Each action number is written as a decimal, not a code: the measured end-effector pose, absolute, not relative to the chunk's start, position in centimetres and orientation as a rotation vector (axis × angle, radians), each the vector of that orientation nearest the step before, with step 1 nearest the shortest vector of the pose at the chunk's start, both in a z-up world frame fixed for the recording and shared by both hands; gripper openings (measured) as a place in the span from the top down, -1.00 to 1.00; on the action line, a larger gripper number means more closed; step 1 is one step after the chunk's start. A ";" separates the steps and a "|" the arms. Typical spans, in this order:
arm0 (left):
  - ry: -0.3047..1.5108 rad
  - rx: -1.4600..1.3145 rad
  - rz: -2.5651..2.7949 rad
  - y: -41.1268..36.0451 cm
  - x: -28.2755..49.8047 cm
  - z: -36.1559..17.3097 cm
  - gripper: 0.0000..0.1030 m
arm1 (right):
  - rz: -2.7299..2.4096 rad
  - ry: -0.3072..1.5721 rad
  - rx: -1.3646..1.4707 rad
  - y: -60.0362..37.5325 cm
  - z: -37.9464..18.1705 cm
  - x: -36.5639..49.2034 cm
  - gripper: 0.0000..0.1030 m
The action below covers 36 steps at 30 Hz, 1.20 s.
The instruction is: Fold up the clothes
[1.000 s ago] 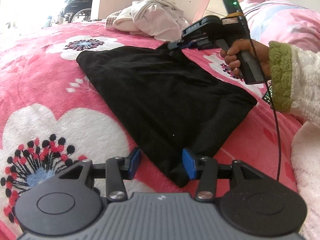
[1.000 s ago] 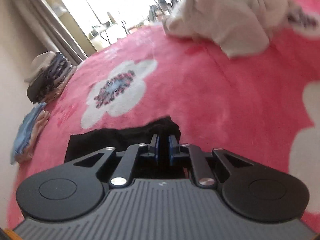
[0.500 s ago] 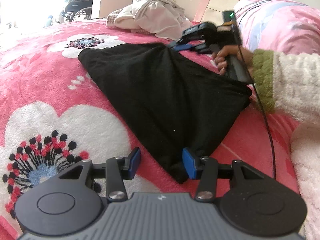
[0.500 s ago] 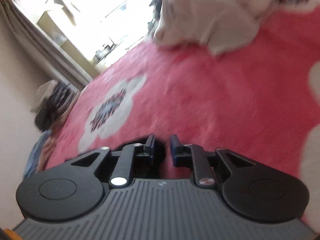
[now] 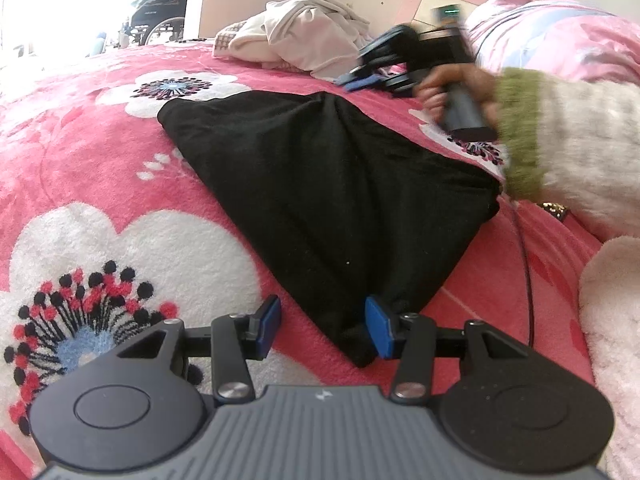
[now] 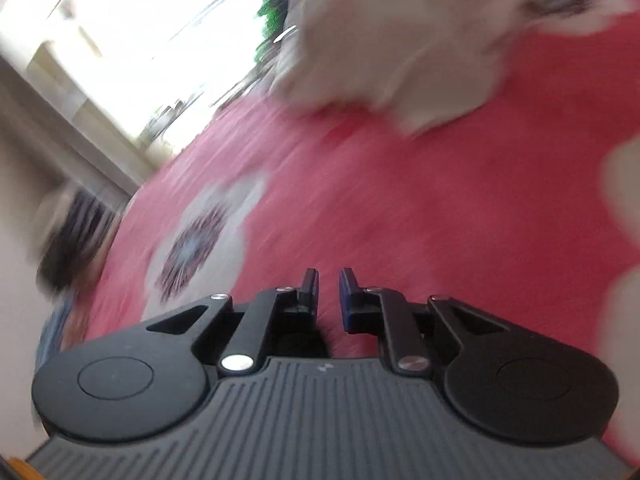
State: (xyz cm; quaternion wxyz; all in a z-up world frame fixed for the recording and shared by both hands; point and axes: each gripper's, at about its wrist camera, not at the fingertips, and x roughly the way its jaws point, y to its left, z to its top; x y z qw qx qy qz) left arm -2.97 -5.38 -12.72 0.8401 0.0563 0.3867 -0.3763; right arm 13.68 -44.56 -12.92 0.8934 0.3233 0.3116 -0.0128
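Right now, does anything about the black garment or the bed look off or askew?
The black garment isn't squared: it lies as a lopsided wedge on the pink blanket, narrowing to a bunched point between the open left gripper fingers. Behind it, a cream clothes pile sits unfolded. Nothing looks damaged.

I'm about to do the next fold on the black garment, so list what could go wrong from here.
1. The left gripper has its jaws open around the near corner of the black garment, not pinching it; a lift now may leave it behind.
2. The right gripper, jaws just closing on nothing, is blurred beside the far corner; it may drag the fabric.
3. Its cable hangs beside the cloth and could snag.
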 end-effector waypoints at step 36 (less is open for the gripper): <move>0.740 0.049 -0.831 -5.3 0.6 -6.3 -0.02 | 0.062 0.921 0.174 -33.8 -7.0 -6.2 0.66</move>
